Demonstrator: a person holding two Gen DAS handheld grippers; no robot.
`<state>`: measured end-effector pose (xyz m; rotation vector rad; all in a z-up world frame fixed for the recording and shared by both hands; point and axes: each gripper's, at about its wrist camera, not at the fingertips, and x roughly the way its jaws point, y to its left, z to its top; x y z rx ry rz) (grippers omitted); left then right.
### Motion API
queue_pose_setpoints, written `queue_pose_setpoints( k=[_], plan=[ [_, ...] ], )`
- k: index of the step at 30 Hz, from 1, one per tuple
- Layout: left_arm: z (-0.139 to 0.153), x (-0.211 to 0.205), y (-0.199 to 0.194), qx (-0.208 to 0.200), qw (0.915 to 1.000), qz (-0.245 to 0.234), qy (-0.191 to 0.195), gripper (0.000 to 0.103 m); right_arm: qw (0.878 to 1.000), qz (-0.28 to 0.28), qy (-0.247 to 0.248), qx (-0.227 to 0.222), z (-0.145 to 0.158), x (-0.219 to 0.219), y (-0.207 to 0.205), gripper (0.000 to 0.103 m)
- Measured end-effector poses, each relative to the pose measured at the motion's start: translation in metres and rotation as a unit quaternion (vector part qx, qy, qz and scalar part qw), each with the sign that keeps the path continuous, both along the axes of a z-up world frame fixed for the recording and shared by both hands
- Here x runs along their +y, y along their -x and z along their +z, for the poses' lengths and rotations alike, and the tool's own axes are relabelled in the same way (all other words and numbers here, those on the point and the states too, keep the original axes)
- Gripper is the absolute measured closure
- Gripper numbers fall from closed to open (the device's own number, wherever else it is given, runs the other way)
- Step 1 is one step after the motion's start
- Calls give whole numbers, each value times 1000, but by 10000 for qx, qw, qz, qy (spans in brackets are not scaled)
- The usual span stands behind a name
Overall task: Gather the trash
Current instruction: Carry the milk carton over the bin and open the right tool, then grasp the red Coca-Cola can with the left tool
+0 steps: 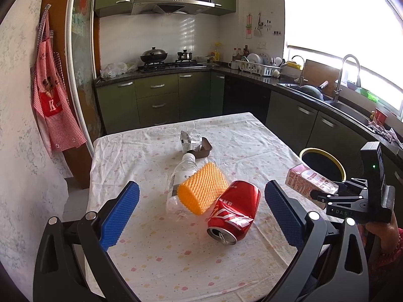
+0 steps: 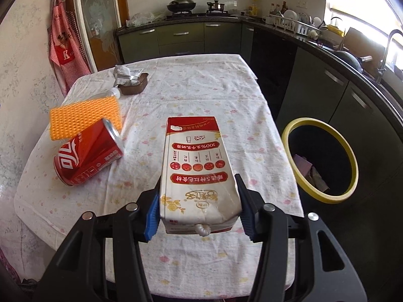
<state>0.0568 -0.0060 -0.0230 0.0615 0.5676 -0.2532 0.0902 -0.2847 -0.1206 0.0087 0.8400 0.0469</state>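
- While the right gripper (image 2: 199,216) clamps the milk carton (image 2: 196,171) by both side walls, blue pads pressed in, the carton sits clear of the table (image 2: 201,93), spout end toward the camera.
- In the left wrist view the same carton (image 1: 309,181) sticks out of the right gripper (image 1: 325,196) at the table's right edge, near the trash bin (image 1: 340,166); a hand (image 1: 385,231) grips the handle below.
- Trash bin (image 2: 350,151): yellow rim, dark liner, on the floor just right of the table; some scraps lie inside.
- Left gripper (image 1: 201,211): jaws wide apart, nothing between the pads, hanging over the near part of the table.
- Ahead of it: dented red cola can (image 1: 234,214) on its side, touching an orange foam net sleeve (image 1: 201,191).
- The sleeve lies across a clear plastic bottle (image 1: 181,176), cap pointing away.
- Beyond the bottle cap: small brown tray (image 1: 204,148) with a silver wrapper (image 1: 189,141) in it.
- Table carries a white flowered cloth.
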Motion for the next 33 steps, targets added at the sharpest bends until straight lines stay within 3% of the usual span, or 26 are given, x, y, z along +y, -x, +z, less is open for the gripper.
queue_pose_setpoints(
  k=[9,18,25,28,33],
  plan=[
    [1,-23,-8,72,9999,-91,-73,5,9944,-1054,72,-101,0,-96,-12,53],
    [2,-51,-25,148,9996,-209,-153,5,9819,-1882,93,178,-25,-191,-59,53],
    [-2,-59,-40,251,9992,-246,-172,5,9755,-2156,190,390,-44,-222,-93,53],
    [-4,-60,-44,284,9991,-268,-157,5,9720,-2316,255,316,-44,-228,-100,41],
    [-7,-60,-47,319,9989,-338,-114,5,9749,-2210,232,141,-31,-214,-92,39]
  ],
)
